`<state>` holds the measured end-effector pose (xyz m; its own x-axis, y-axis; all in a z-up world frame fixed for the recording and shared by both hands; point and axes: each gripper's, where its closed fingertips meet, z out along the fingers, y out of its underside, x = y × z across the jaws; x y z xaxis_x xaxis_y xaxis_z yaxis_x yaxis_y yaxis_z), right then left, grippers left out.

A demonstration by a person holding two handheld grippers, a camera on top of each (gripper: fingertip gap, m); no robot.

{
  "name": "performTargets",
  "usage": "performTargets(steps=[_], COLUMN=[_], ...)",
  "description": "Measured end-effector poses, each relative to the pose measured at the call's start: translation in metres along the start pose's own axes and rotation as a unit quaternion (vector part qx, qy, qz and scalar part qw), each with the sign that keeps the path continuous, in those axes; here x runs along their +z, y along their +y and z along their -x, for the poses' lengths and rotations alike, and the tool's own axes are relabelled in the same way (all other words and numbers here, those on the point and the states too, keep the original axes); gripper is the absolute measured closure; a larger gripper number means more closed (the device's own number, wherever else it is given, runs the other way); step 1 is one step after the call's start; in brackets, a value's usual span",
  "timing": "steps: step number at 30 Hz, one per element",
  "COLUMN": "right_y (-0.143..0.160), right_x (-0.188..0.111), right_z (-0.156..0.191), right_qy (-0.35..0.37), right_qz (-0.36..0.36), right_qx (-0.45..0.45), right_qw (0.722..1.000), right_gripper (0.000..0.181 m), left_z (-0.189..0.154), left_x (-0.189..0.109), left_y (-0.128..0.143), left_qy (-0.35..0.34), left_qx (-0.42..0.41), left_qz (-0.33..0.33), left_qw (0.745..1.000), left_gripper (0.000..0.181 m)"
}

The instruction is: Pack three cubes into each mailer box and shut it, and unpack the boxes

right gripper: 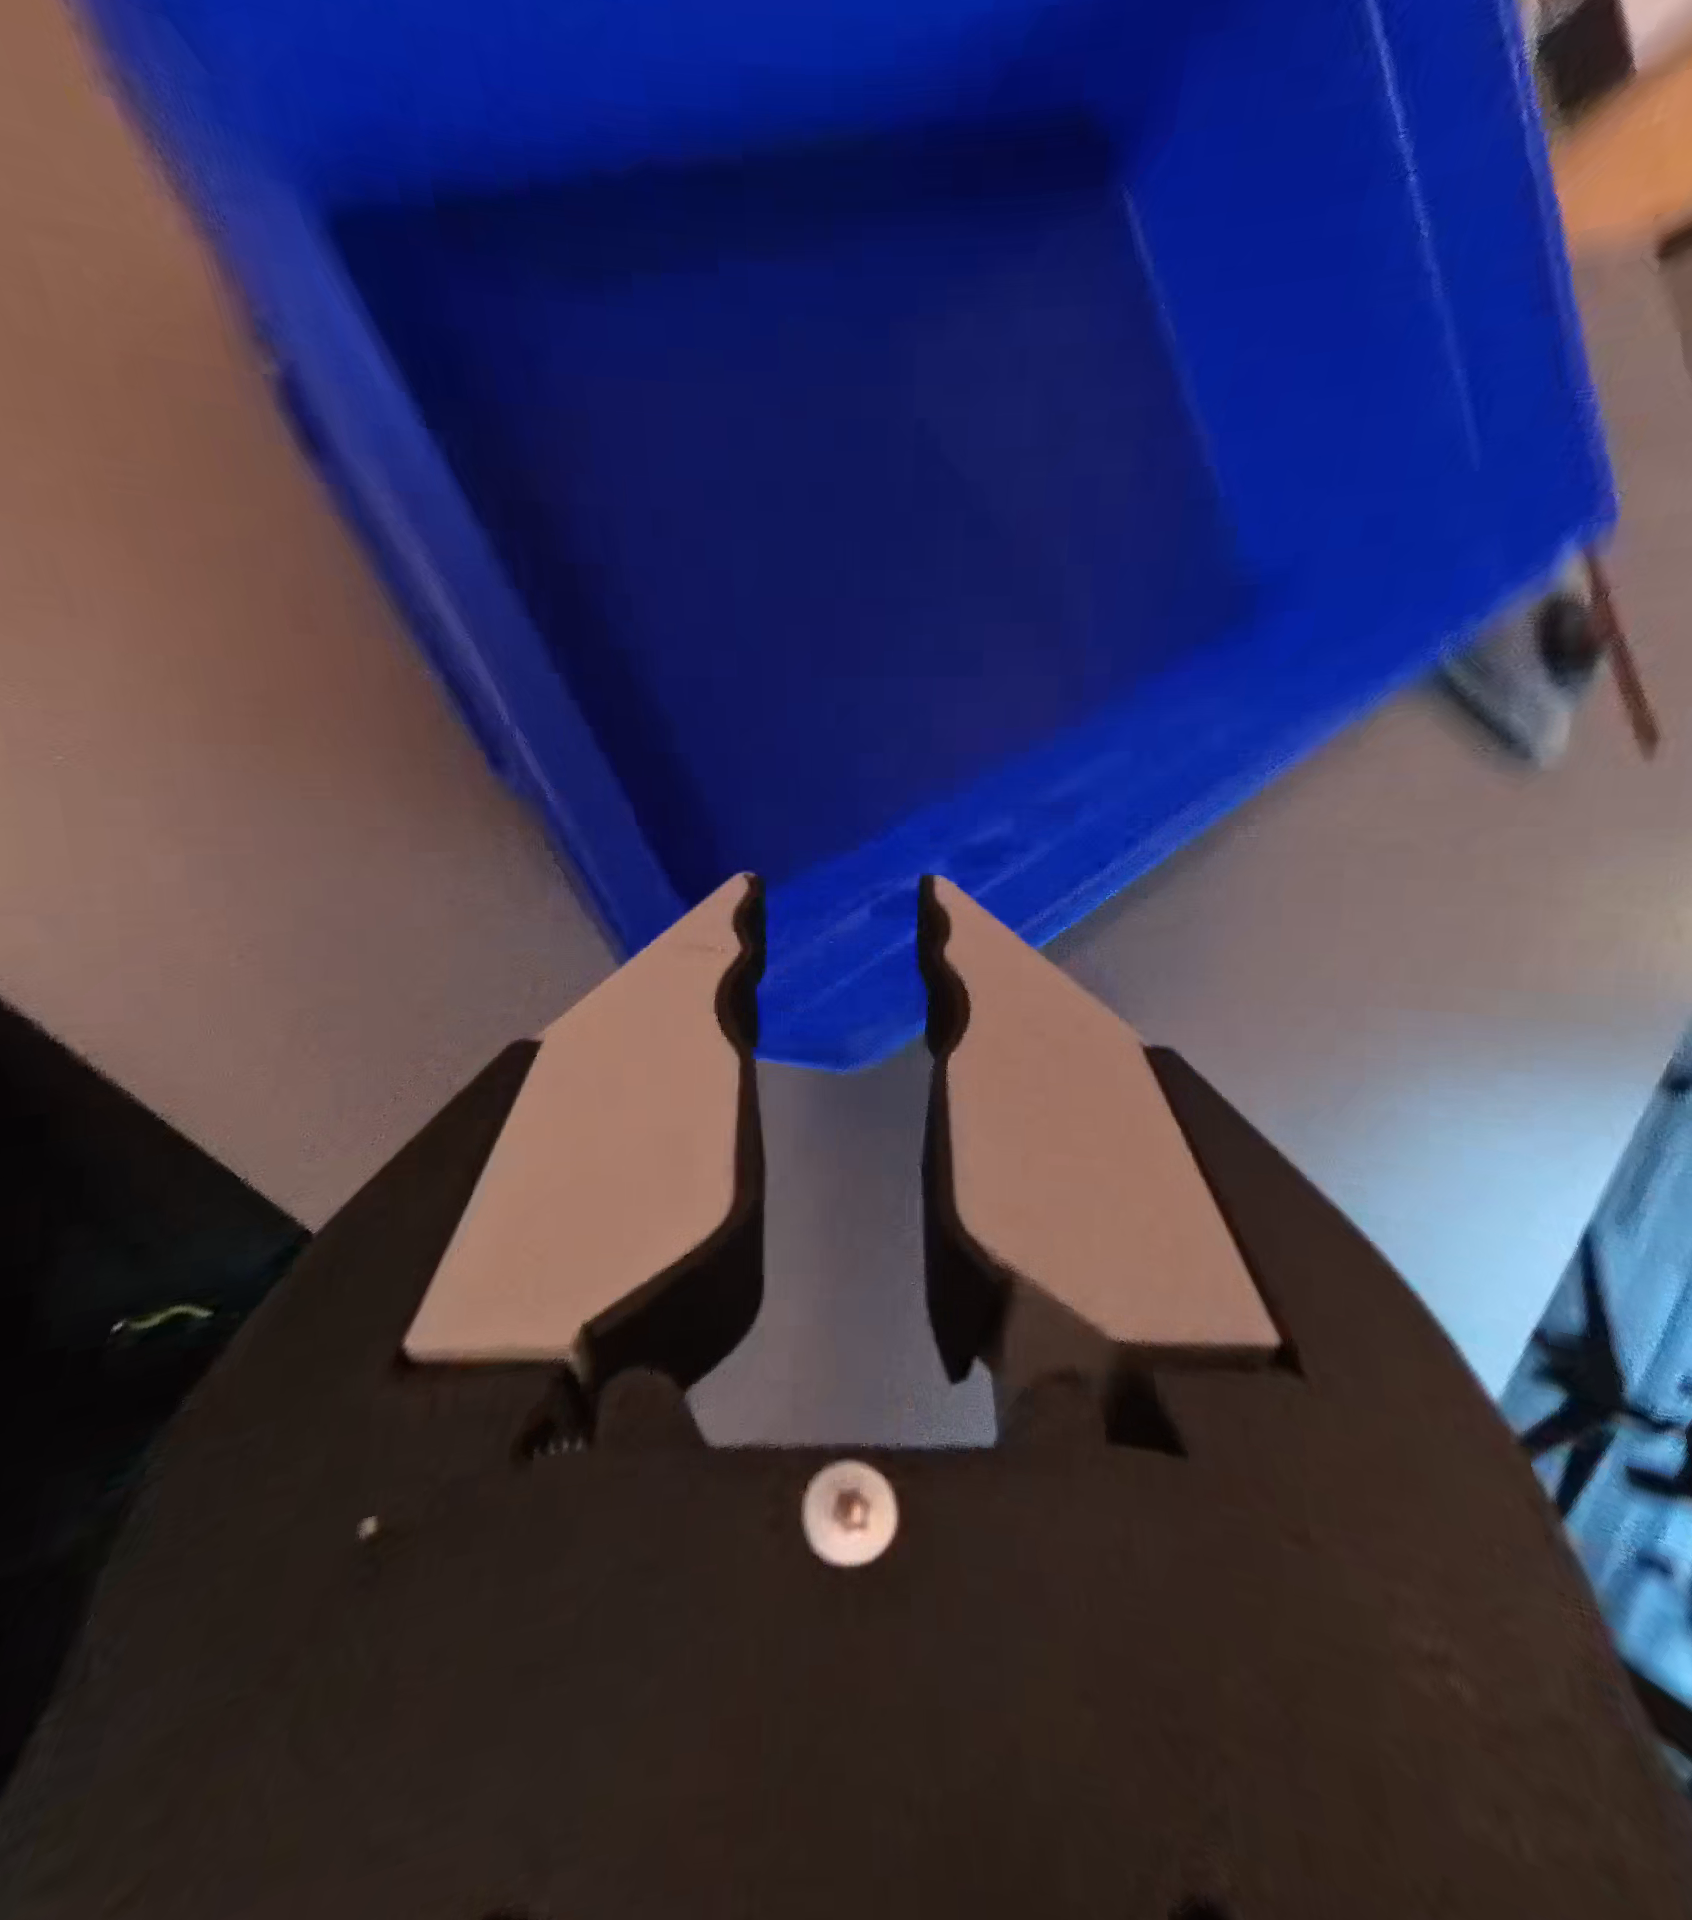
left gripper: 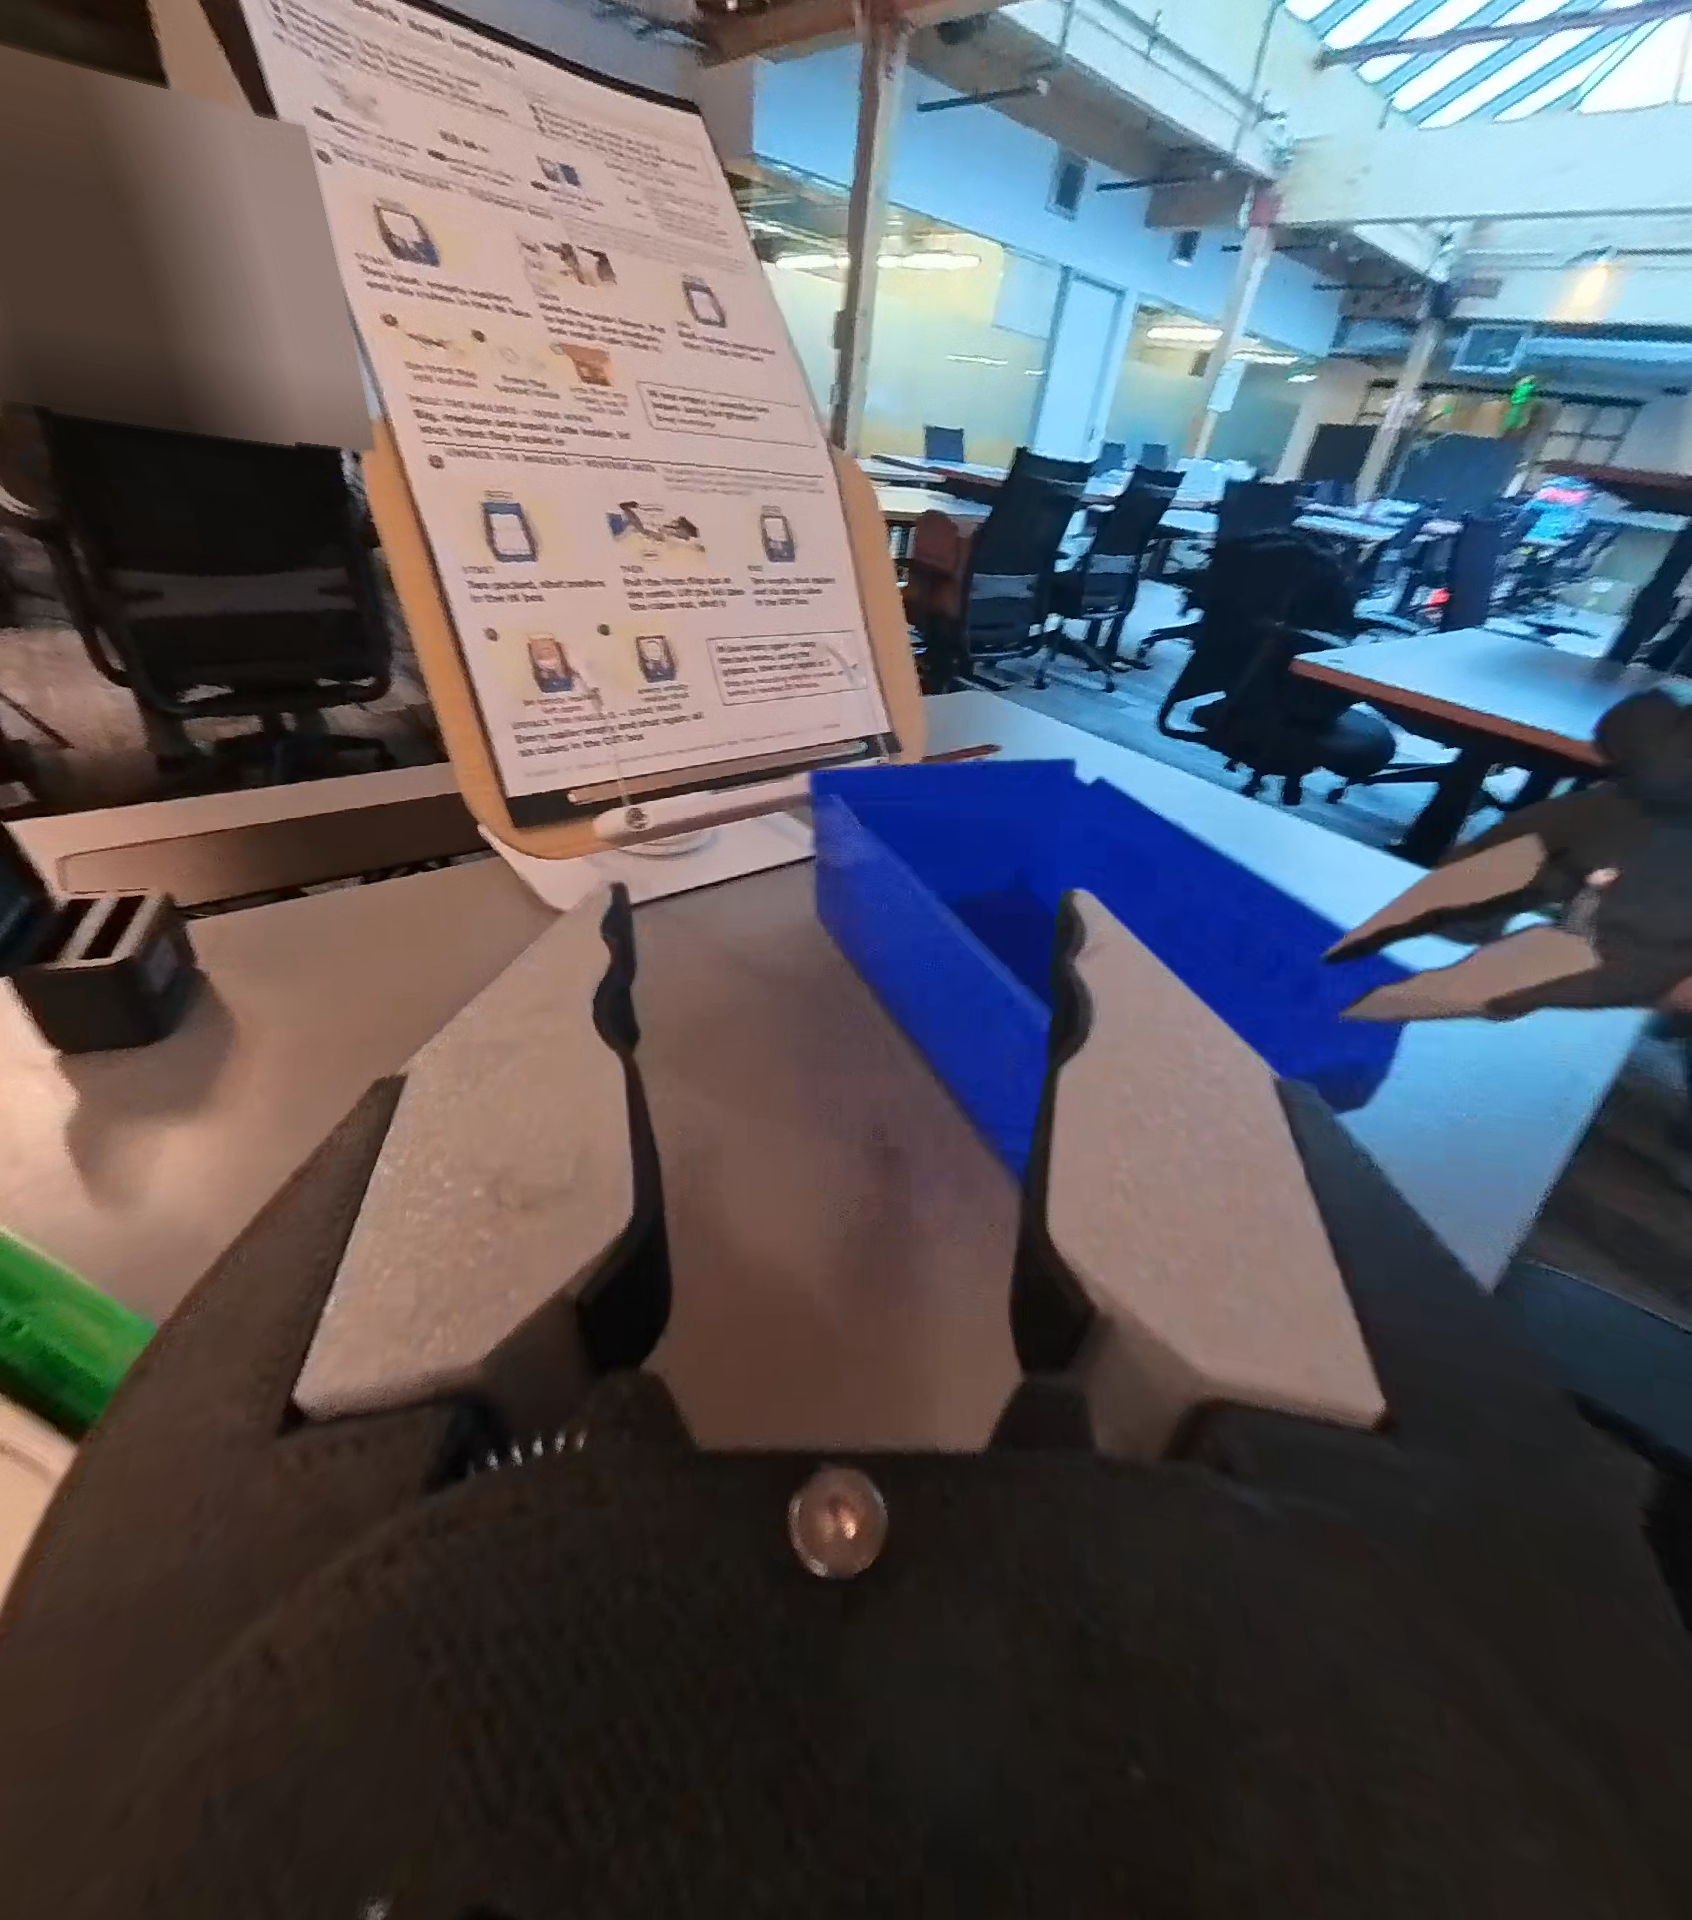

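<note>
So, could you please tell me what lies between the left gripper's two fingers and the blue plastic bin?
Only bare grey tabletop lies between the open left gripper and the blue plastic bin, as the left wrist view shows.

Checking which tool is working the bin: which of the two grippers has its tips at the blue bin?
The right gripper: its open tips hang over the blue bin's rim. The left gripper is open too, but aimed at bare table beside the bin.
</note>
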<state>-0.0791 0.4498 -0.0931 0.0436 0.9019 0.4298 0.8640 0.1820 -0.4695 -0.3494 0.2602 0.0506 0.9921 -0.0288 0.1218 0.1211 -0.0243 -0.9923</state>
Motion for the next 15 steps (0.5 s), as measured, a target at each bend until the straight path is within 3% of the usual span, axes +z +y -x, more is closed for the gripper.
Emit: performTargets(steps=[3, 5, 11, 15], right_y=[0.028, 0.028, -0.044, -0.078], right_x=[0.0, -0.007, -0.032, -0.01], right_z=[-0.029, -0.033, 0.007, 0.028], right_qy=[0.015, 0.017, -0.09, -0.138], right_qz=[0.018, -0.001, -0.18, -0.206], right_qx=[0.077, 0.091, 0.086, 0.134], right_qw=[0.997, 0.996, 0.976, 0.96], right_gripper=[0.136, 0.13, 0.113, 0.103], left_z=[0.017, 0.032, 0.077, 0.094], left_x=[0.006, 0.01, 0.0, -0.012], left_y=[0.011, 0.024, 0.08, 0.107], left_qy=[-0.045, -0.076, -0.138, -0.158], left_qx=[0.026, 0.038, 0.046, 0.041], left_qz=[0.026, 0.058, 0.207, 0.266], left_qw=[0.998, 0.995, 0.967, 0.95], left_gripper=[0.098, 0.097, 0.097, 0.102])
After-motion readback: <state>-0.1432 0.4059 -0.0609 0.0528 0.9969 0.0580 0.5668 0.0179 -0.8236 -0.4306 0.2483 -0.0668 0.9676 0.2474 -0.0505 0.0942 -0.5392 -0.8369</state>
